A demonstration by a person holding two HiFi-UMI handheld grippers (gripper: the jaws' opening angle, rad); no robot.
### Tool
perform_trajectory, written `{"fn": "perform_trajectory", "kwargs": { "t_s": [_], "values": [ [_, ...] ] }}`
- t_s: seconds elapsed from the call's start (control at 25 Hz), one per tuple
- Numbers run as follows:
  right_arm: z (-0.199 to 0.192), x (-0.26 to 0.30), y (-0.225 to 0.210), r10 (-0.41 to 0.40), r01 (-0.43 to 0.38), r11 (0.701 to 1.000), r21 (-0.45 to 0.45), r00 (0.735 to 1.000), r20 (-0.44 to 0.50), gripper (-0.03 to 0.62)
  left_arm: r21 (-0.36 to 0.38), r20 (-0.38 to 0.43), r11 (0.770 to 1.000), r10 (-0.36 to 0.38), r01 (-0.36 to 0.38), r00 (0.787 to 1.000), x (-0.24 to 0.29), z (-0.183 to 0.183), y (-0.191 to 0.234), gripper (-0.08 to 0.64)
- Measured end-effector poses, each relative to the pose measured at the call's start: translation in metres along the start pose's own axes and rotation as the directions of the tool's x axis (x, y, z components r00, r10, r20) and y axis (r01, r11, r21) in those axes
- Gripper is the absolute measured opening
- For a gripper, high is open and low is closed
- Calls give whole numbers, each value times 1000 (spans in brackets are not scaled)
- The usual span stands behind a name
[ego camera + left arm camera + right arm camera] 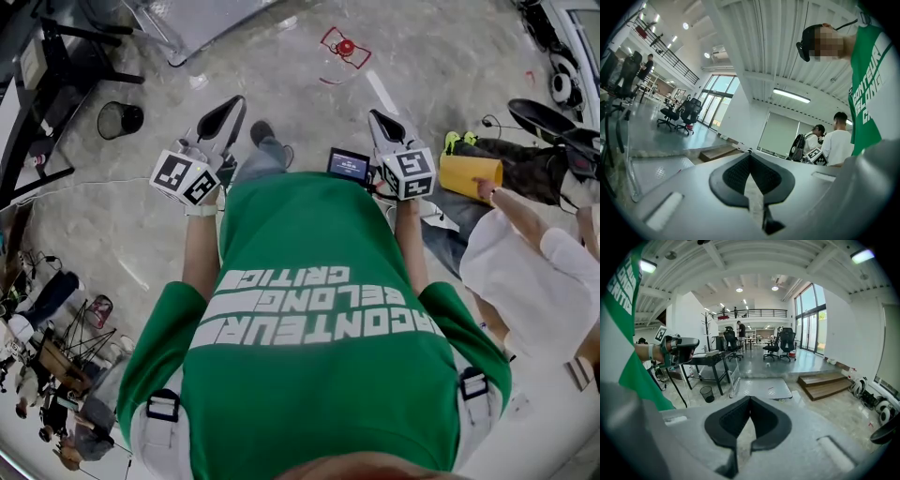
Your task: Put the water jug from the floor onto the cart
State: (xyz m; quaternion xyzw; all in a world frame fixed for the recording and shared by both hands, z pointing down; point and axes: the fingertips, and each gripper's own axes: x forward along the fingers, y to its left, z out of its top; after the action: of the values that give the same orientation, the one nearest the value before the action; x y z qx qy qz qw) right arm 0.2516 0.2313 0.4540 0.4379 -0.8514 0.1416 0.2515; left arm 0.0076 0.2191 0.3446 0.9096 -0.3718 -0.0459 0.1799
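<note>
Both the left gripper (230, 111) and right gripper (380, 122) are closed and empty. The red-capped jug (344, 49) stands on the floor (281, 75), well ahead.

Both arms out front, left gripper (228, 114) and right gripper (382, 124) apart, jaws closed, empty.

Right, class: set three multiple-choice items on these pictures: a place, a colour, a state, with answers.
1. Where is the black waste bin? A on the floor B on a chair C in a gripper
2. What colour is the gripper holder's shirt? A white B green C yellow
3. How are the right gripper's jaws? A wide apart B shut on a cup C shut, empty
Answers: 1 A, it stands on bare floor; 2 B, green fills the head view; 3 C, they meet, nothing between.
</note>
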Motion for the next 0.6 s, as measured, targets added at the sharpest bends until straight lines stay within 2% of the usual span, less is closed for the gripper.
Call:
{"fn": "perform_trajectory", "kwargs": {
  "t_s": [0.6],
  "values": [
    [60, 77, 5, -1, -3, 998, -57, 998, -60, -6, -39, 19, 999, 15, -14, 1000, 7, 34, 96, 15]
  ]
}}
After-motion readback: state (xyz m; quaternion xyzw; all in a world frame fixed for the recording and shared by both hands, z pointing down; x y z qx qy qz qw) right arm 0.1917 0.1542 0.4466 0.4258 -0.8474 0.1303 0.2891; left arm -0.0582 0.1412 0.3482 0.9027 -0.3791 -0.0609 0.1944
